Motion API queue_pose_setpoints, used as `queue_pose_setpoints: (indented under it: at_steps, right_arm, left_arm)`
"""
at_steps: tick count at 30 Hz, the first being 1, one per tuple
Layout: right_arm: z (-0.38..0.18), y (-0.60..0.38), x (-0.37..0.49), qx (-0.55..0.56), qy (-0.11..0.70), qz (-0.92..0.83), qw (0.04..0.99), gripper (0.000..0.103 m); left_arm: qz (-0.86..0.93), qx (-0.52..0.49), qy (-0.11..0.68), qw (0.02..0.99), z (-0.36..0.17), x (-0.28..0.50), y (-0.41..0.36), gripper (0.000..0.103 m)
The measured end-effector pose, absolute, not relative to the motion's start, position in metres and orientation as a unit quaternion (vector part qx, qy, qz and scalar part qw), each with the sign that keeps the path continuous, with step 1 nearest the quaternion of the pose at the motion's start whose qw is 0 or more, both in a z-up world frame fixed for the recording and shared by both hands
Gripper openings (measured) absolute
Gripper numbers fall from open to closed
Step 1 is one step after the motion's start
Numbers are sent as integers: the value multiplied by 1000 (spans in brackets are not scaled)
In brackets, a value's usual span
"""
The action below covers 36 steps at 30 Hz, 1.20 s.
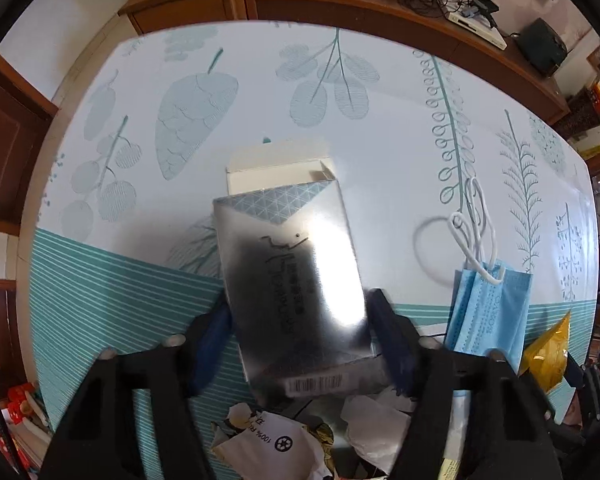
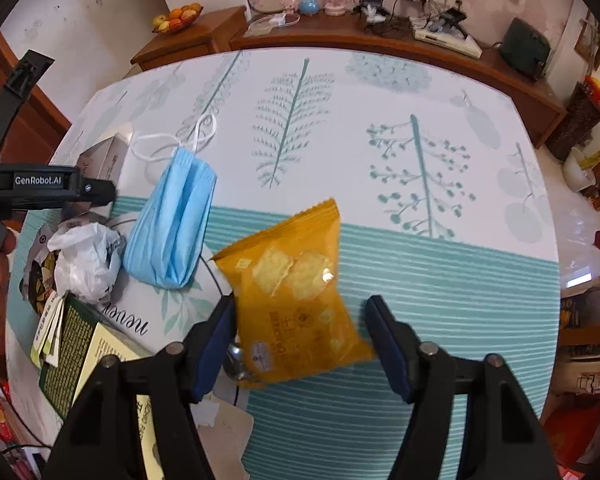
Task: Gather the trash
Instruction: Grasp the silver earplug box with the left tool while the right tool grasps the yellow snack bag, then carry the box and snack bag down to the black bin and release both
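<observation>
The left gripper [image 1: 300, 320] grips a silver box [image 1: 292, 272] in the frame centre, tilted above the desk [image 1: 380, 128]. The right gripper [image 2: 300, 320] is open around a yellow snack bag [image 2: 292, 292] lying on the desk. A blue mask [image 2: 172, 220] lies just left of the bag.

A silver box [image 1: 296, 280] with an open white end flap is held between the blue pads of the left tongs [image 1: 298, 336], tilted above the counter [image 1: 380, 120]. Just right of the box, a folded blue face mask [image 1: 488, 308] with white ear loops is laid flat. Right of the mask, a yellow snack packet [image 2: 296, 300] is seen between the spread right tongs [image 2: 300, 336]. Below the box, crumpled white paper [image 1: 372, 428] is piled.
</observation>
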State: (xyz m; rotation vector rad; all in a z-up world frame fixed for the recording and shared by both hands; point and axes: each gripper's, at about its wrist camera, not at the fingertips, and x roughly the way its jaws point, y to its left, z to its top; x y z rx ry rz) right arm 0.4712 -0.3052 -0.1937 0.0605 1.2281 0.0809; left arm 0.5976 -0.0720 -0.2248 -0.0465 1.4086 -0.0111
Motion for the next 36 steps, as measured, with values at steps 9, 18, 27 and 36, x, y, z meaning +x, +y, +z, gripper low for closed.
queue_pose_setpoints:
  at_steps: [9,18,27,36]
  right_arm:
    - [-183,-307,449,71,575,24,814,27]
    - [-131,-304,394,150,539,-23,828,23]
    - [-69,-270,317,198,486,-71,848,21]
    - [-37,-225,246,220,476,-57,850,21]
  left_arm:
    - [-37,-71,603,794,-187,578,-62,62]
    - [-78,-123,557,818,-109,549,-21,62]
    - [-150,-118,552,812,-63,481,15,62]
    - [-216,-63,553,802,-38,368,13,62]
